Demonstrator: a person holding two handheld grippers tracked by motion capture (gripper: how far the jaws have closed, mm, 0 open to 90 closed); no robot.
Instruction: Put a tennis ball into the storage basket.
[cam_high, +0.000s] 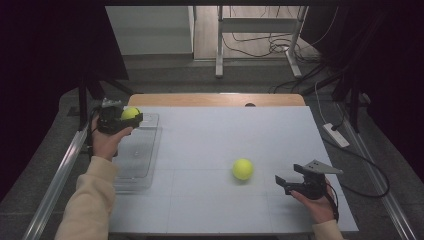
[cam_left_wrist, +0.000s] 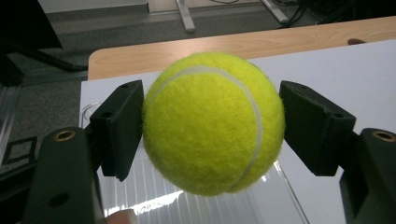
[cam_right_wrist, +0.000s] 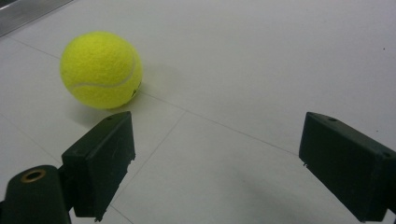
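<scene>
My left gripper (cam_high: 131, 118) is shut on a yellow tennis ball (cam_high: 130, 113), held above the far end of a clear plastic tray (cam_high: 136, 165) at the table's left. In the left gripper view that ball (cam_left_wrist: 212, 122) sits squeezed between both black pads (cam_left_wrist: 119, 126), with the tray's ribbed floor (cam_left_wrist: 196, 207) below it. A second tennis ball (cam_high: 242, 169) rests on the white table right of centre. My right gripper (cam_high: 283, 183) hovers open just right of it; in the right gripper view this ball (cam_right_wrist: 101, 69) lies ahead and to the left of the wide-apart jaws.
The white tabletop (cam_high: 220, 135) ends at a wooden strip (cam_high: 215, 99) along its far edge. A power strip (cam_high: 335, 134) and cables lie on the floor to the right. Table legs (cam_high: 219, 45) stand beyond the far edge.
</scene>
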